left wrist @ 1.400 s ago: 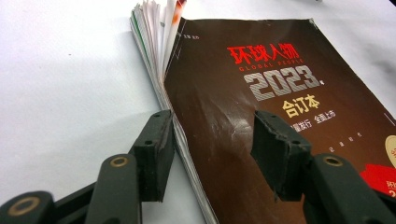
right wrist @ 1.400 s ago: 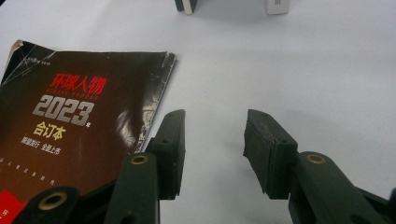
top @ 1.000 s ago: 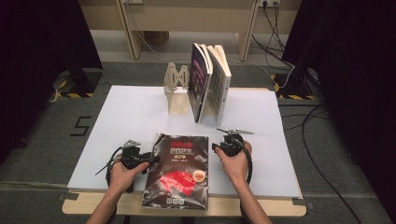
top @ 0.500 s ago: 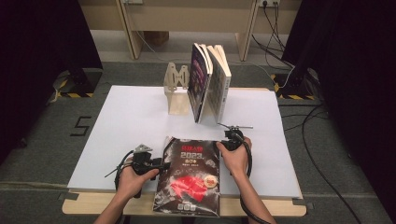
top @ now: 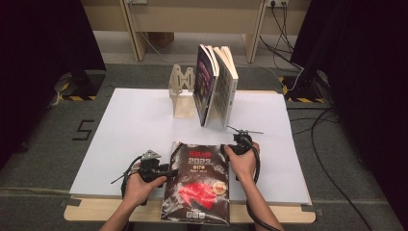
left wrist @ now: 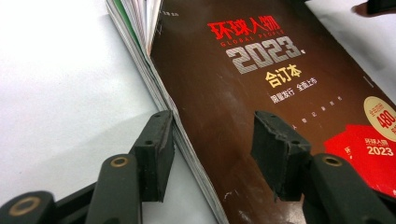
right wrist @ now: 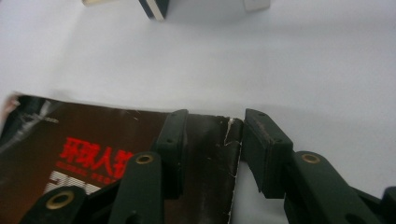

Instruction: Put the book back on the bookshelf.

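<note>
The magazine (top: 196,182) is lying flat at the near edge of the surface (top: 125,120), its long axis running away from the person and its near end overhanging that edge. The left hand-held gripper (top: 166,169) is sitting at the magazine's left edge, about halfway along. In the left gripper view its jaws are straddling that page edge part-open, one pad (left wrist: 159,149) touching the stacked pages from the surface side, the other standing above the cover; a firm grip cannot be confirmed. The right hand-held gripper (top: 230,150) is sitting at the far right corner. Its jaws have just been closing and are bracketing the corner (right wrist: 224,140), not yet visibly pressing. Both hands are equally near. Farther off, upright books (top: 215,86) are leaning beside a wooden bookend (top: 183,94).
</note>
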`<state>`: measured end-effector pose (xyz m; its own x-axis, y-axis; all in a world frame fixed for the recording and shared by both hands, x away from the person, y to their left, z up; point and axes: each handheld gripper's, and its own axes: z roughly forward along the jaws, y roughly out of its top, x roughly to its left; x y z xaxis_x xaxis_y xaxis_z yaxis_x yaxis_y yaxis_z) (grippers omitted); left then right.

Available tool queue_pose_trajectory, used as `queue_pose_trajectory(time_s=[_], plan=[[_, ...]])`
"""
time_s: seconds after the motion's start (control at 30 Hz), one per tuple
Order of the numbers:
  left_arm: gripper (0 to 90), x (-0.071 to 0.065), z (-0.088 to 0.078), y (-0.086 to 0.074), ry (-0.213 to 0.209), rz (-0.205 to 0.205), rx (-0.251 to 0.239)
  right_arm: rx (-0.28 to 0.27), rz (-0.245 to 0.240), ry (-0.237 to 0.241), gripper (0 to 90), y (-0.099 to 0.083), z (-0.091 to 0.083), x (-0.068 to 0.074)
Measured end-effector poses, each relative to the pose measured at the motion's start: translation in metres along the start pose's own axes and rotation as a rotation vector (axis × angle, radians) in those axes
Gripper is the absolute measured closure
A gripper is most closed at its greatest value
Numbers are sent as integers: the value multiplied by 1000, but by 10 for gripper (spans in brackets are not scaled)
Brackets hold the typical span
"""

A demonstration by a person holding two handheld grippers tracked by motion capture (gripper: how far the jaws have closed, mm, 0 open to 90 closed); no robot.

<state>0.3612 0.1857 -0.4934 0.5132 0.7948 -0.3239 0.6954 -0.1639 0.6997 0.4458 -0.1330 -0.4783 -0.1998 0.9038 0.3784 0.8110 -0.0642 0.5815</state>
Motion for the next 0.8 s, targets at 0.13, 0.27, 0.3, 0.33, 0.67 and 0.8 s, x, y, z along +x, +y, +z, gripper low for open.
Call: queue_pose_trajectory(time_s=[0.13,0.27,0.3,0.33,0.67,0.8], plan=[[488,-1,0,0,8,9,2,-38,33,79,650,6,-14,0],[488,-2,0,0,13,15,2,-54,10,134,650,9,-24,8],[489,-2,0,0,13,15,2,-52,3,130,649,8,-24,10],[489,-2,0,-1,14,15,0,-46,-6,123,650,8,-24,10],[492,-4,1,-1,26,32,-1,21,29,128,648,-3,-13,-1],[496,-4,1,-1,30,36,0,67,41,140,640,-6,-12,-4]])
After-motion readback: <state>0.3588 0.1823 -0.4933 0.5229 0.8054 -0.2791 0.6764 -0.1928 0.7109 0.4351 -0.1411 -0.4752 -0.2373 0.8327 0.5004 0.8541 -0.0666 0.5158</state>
